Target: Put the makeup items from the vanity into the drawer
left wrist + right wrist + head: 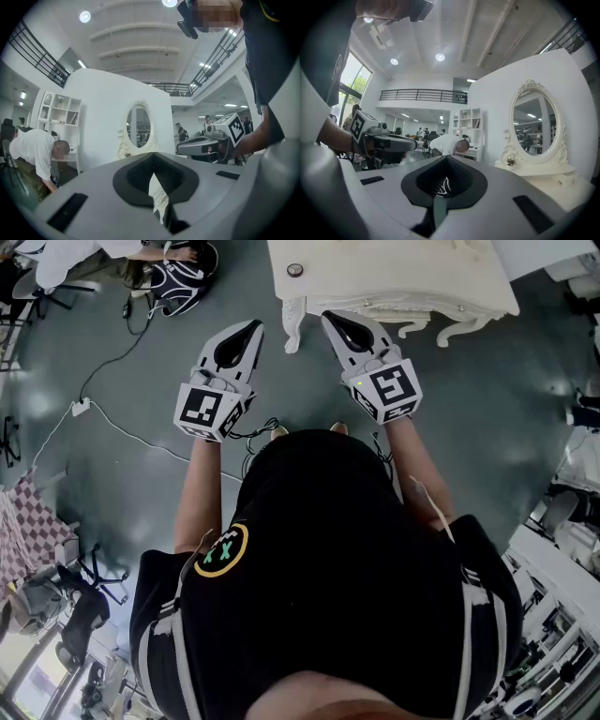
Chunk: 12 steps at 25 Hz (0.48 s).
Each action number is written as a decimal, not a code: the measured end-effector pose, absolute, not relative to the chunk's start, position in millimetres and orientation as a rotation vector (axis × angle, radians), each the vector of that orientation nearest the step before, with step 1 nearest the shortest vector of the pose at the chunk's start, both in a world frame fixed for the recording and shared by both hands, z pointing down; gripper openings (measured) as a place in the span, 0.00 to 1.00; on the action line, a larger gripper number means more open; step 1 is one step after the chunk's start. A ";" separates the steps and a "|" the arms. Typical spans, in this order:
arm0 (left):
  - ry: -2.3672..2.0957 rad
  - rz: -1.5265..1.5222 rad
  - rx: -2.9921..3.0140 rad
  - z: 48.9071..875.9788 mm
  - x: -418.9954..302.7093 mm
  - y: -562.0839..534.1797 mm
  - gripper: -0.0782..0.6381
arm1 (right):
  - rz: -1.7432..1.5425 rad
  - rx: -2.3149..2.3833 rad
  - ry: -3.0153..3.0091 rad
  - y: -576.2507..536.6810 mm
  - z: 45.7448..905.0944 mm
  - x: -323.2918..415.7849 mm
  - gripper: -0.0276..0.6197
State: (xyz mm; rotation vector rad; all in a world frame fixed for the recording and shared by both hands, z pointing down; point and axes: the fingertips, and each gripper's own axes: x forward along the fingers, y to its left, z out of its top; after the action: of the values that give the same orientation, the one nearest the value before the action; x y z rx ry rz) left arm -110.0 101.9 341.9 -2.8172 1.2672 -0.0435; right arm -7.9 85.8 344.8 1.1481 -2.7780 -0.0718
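The white vanity (394,277) stands just ahead of me, and one small round item (294,270) lies on its top near the left end. Its oval mirror (534,119) shows at the right of the right gripper view and further off in the left gripper view as mirror (138,126). My left gripper (251,327) is held above the floor, left of the vanity's front leg, shut and empty. My right gripper (328,317) reaches the vanity's front edge, shut, with nothing in it. No drawer front shows in any view.
White cables (112,423) run across the grey floor at the left. A dark bag (183,277) and a seated person's legs lie at the back left. A person (33,154) bends over a desk by white shelves (56,110). Chairs (80,601) stand at the lower left.
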 end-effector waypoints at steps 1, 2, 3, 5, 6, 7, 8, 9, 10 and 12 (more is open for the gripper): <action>1.267 -0.046 -2.817 341.7 -109.2 101.2 0.14 | -0.069 1.148 -2.778 85.3 344.9 -7.4 0.07; 1.266 -0.048 -2.817 341.4 -108.6 100.6 0.14 | -0.068 1.148 -2.778 84.8 345.0 -7.0 0.07; 1.266 -0.049 -2.816 341.0 -108.3 100.2 0.14 | -0.067 1.147 -2.778 84.5 344.7 -6.7 0.07; 1.268 -0.048 -2.815 339.6 -108.3 99.9 0.14 | -0.072 1.144 -2.778 84.5 343.8 -6.9 0.07; 1.269 -0.048 -2.814 339.1 -108.4 100.1 0.14 | -0.075 1.140 -2.778 84.8 343.5 -7.3 0.07; 1.270 -0.049 -2.814 339.0 -108.4 100.2 0.14 | -0.077 1.135 -2.780 84.9 343.5 -7.6 0.07; 1.271 -0.051 -2.813 339.4 -108.2 99.9 0.14 | -0.075 1.130 -2.783 84.7 343.8 -7.7 0.07; 1.272 -0.052 -2.812 339.9 -107.8 99.3 0.14 | -0.070 1.123 -2.789 84.3 344.2 -7.8 0.07; 1.273 -0.053 -2.812 340.4 -107.2 98.6 0.14 | -0.064 1.119 -2.796 83.6 344.4 -7.6 0.07; 1.276 -0.056 -2.814 341.0 -106.0 97.8 0.14 | -0.054 1.119 -2.803 82.3 344.4 -6.9 0.08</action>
State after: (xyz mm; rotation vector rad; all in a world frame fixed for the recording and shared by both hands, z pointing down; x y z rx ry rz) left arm -106.0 97.8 341.0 -2.8139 1.2757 -0.0563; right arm -6.9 82.3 344.4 1.1188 -2.8035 -0.0537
